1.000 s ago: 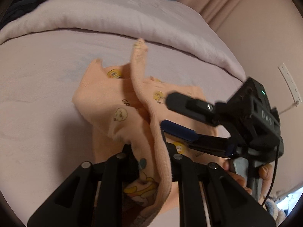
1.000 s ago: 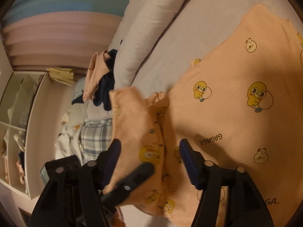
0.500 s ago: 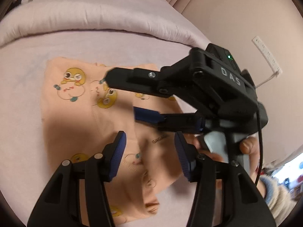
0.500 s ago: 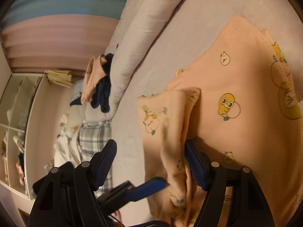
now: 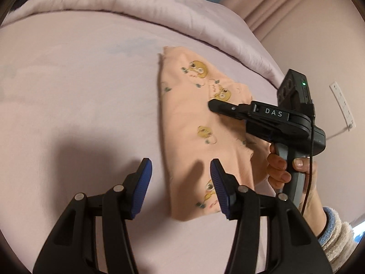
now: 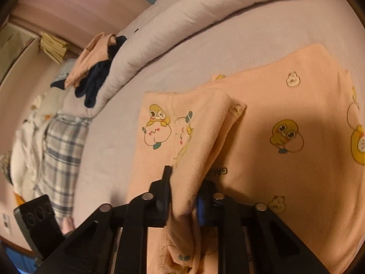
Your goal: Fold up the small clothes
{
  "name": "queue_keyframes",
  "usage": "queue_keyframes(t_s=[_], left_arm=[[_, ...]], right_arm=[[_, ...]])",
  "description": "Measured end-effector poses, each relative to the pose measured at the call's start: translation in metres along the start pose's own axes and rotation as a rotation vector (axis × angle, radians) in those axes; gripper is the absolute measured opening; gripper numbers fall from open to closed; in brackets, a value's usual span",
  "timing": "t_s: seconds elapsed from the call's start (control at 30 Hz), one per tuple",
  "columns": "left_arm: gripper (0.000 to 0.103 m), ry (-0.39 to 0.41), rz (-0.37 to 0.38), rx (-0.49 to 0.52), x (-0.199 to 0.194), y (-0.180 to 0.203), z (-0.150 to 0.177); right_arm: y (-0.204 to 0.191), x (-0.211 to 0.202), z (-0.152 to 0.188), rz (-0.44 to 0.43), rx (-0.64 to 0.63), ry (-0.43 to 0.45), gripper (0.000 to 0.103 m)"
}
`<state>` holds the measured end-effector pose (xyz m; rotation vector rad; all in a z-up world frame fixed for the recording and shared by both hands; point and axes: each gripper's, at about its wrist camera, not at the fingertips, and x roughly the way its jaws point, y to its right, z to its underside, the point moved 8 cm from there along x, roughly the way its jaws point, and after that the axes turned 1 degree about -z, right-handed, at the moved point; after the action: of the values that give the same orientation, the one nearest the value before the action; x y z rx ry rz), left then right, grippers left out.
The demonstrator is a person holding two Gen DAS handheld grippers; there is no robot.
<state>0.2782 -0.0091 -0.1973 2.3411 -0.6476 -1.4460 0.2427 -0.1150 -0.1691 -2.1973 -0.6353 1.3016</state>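
Peach cotton w/ yellow duck prints: the small garment [image 5: 198,132] lies on the bed [image 5: 79,105], roughly mid-sheet, just below the rolled duvet [image 5: 146,9]. Progress, judging by how it lies: partly folded. In the left wrist view it's already a narrow, layered strip w/ fairly straight long edges, so at least one lengthwise fold looks done. What's left, prob.: lay down the flap now being held, then maybe one more crosswise fold and a smooth-out. Right tool [image 6: 182,196] is clamped on a bunched fold of the fabric, cloth pinched between both pads and drooping below them; seam stitching and a hem show near the grip. In the left wrist view the same right tool [image 5: 214,106] sits over the strip's right side, held by the person's hand [image 5: 292,171]. Left tool [image 5: 180,173] is spread wide, holding nothing, hovering over the strip's near end; one pad over the cloth, the other over bare sheet. Fabric looks soft, thin, a bit stretchy, so it'll likely sag and wrinkle when released. Other clothes [image 6: 95,68] wait in a pile beyond the duvet, so more items are prob. still to do; a plaid cloth [image 6: 61,150] lies further left.
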Motion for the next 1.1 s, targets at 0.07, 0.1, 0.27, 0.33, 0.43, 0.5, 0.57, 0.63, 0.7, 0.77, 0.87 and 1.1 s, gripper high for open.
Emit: queue_keyframes(t_s=[0.07, 0.1, 0.27, 0.33, 0.43, 0.5, 0.57, 0.63, 0.7, 0.77, 0.87, 1.1], left_arm=[[0.053, -0.001, 0.017, -0.019, 0.000, -0.002, 0.006], [0.053, -0.003, 0.023, -0.022, 0.000, -0.003, 0.007], [0.053, -0.012, 0.040, -0.021, -0.006, -0.008, 0.017], [0.053, -0.016, 0.044, -0.014, -0.004, -0.006, 0.018], [0.053, -0.027, 0.049, -0.011, -0.004, -0.005, 0.019], [0.053, -0.032, 0.051, -0.001, -0.003, -0.003, 0.021], [0.053, -0.033, 0.050, 0.016, -0.001, 0.002, 0.018], [0.053, -0.031, 0.052, 0.035, 0.003, 0.012, 0.009], [0.053, -0.020, 0.052, 0.058, 0.005, 0.024, 0.005], [0.052, -0.005, 0.047, 0.091, 0.004, 0.035, 0.001], [0.051, 0.014, 0.047, 0.140, 0.005, 0.052, -0.004], [0.031, 0.007, 0.051, 0.216, 0.023, 0.076, -0.007]], right_arm=[[-0.004, -0.008, -0.003, 0.027, -0.042, 0.023, 0.014], [-0.007, -0.015, -0.007, 0.029, -0.056, 0.041, 0.014], [-0.005, -0.058, -0.030, 0.103, -0.104, 0.100, 0.014], [0.004, -0.076, -0.038, 0.143, -0.105, 0.121, 0.014], [0.027, -0.089, -0.042, 0.207, -0.079, 0.119, 0.014], [0.046, -0.089, -0.042, 0.261, -0.056, 0.110, 0.014], [0.059, -0.081, -0.037, 0.232, -0.015, 0.072, 0.014], [0.074, -0.073, -0.034, 0.257, 0.021, 0.071, 0.014], [0.086, -0.066, -0.030, 0.213, 0.090, 0.068, 0.018], [0.091, -0.066, -0.029, 0.178, 0.123, 0.084, 0.020], [0.089, -0.079, -0.026, 0.208, 0.091, 0.113, 0.031], [0.047, -0.121, -0.017, 0.329, -0.171, 0.247, 0.038]])
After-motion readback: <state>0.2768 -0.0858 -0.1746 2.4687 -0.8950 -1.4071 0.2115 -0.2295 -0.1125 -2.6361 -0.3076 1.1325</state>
